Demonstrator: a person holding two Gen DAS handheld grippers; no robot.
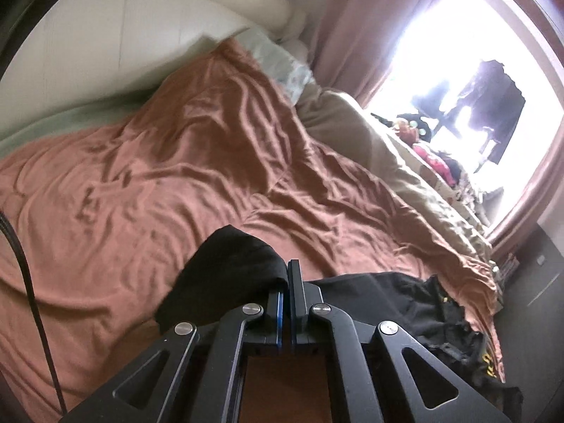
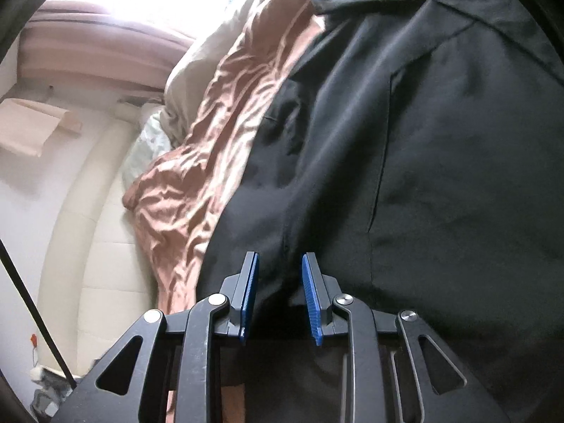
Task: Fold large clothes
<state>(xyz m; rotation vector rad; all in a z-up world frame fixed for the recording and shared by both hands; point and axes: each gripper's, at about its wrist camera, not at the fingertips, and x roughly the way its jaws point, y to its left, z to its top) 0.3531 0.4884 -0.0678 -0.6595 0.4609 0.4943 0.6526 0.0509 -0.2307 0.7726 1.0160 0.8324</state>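
A large black garment (image 2: 423, 162) lies spread on a bed with a rust-brown cover (image 1: 158, 162). In the left wrist view my left gripper (image 1: 287, 271) is shut on a fold of the black garment (image 1: 229, 271), which bunches over the left finger and is held above the cover. More of the garment, with yellow print, lies at the lower right (image 1: 440, 313). In the right wrist view my right gripper (image 2: 280, 264) is open, its blue pads (image 2: 310, 292) apart, low over the black cloth near a seam. Nothing is between its fingers.
A beige duvet (image 1: 405, 162) and a pale pillow (image 1: 282, 63) lie along the window side of the bed. A cream padded headboard (image 1: 105, 42) stands behind. Pink curtains (image 1: 349, 35) frame a bright window. Clutter (image 1: 433, 162) sits by the sill. A black cable (image 1: 21, 264) hangs at left.
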